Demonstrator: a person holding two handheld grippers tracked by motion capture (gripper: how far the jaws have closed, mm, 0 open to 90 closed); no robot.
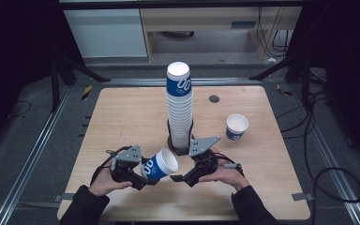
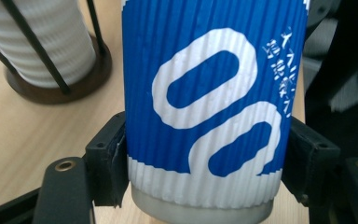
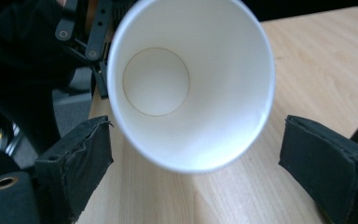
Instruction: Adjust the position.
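We see the left gripper [image 1: 146, 177] clamped on a blue-and-white cup [image 1: 161, 164] near its base, its pads [image 2: 109, 158] pressed to both ribbed sides. The cup lies tilted on its side just in front of the tall cup stack [image 1: 179, 105], mouth turned toward the right gripper [image 1: 180, 178]. That gripper's jaws stand apart either side of the cup's rim, not touching it. Another cup [image 1: 236, 127] stands upright on the bench [image 1: 122, 117], right of the stack.

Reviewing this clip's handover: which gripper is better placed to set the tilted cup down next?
Left. The left gripper is clamped on the blue cup near its base; the right gripper stands open by the rim, not touching it.
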